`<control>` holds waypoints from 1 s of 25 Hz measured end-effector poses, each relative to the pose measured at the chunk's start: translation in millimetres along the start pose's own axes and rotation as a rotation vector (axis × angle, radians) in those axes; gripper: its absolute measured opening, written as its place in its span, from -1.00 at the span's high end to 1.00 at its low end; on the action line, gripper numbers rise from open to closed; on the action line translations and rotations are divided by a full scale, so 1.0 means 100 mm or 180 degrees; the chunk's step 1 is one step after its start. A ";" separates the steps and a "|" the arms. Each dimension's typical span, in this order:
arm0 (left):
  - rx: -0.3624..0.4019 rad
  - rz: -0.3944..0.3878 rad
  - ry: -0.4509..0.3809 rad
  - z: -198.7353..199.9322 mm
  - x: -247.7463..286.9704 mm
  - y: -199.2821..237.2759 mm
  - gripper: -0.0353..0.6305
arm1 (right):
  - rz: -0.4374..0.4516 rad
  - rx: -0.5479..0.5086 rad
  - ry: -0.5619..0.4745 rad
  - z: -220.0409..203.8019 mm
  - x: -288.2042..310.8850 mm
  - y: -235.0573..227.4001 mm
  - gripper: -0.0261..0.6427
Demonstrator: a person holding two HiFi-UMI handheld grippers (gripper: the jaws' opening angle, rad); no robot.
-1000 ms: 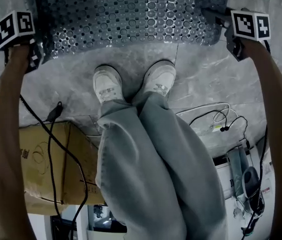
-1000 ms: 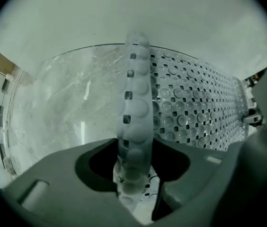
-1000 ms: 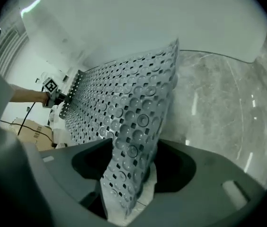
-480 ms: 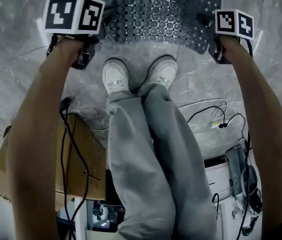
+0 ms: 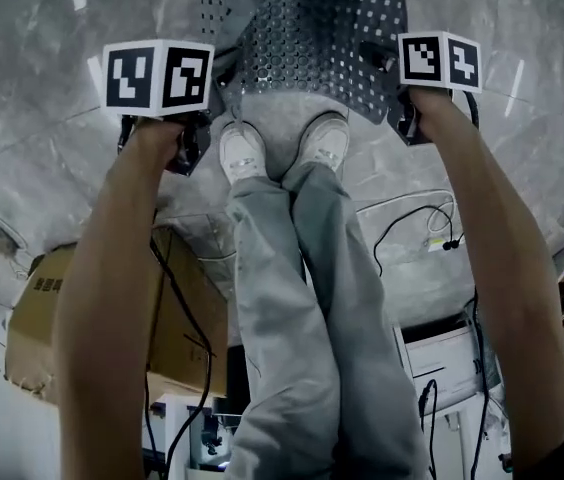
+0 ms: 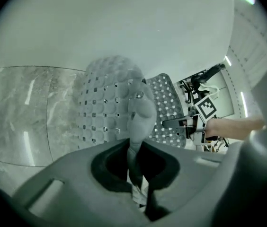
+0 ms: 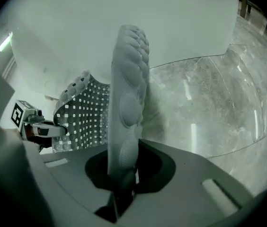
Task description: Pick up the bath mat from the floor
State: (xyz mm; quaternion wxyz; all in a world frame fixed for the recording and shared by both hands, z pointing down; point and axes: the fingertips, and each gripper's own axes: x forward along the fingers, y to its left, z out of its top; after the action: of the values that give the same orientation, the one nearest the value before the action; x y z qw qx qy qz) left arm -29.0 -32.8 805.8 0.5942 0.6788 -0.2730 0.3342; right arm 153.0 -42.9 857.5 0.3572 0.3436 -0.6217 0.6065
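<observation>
Most of the pick-up appears complete. The marble floor (image 5: 522, 148) lies below both hands, and the bath mat (image 5: 312, 28) no longer rests flat on it. The mat's near edge is raised and stretched between the two hands, just ahead of the person's feet. The mat sags in the middle and slopes away from the person. Its far edge runs past the top of the head view, so contact with the floor cannot be confirmed. Remaining work, by judgement: lift until the far edge clears.

The gripped edge runs left to right. The perforated face is turned toward the person.

The left hand-held gripper (image 6: 134, 171) has just closed and pinches a gathered fold at the left corner. The right hand-held gripper (image 7: 121, 178) is clamped on the opposite corner, which stands edge-on between its jaws.
</observation>
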 end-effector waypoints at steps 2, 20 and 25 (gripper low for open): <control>-0.0043 -0.0007 -0.0025 -0.03 -0.17 -0.04 0.86 | 0.0100 0.0031 -0.0021 -0.04 -0.09 0.15 0.85; -0.0398 0.0145 -0.0476 -0.32 -1.88 -1.11 0.85 | 0.0237 -0.0165 -0.0079 -0.76 -1.37 1.90 0.85; -0.0329 0.0161 -0.0592 -0.41 -2.63 -1.51 0.85 | 0.0259 -0.0241 -0.0193 -0.83 -1.97 2.38 0.85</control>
State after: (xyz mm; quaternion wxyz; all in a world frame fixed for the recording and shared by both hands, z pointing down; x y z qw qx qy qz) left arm -83.7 22.4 509.6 0.5919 0.6682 -0.3609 0.2701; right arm 50.5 45.6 567.5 0.3260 0.3226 -0.6682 0.5859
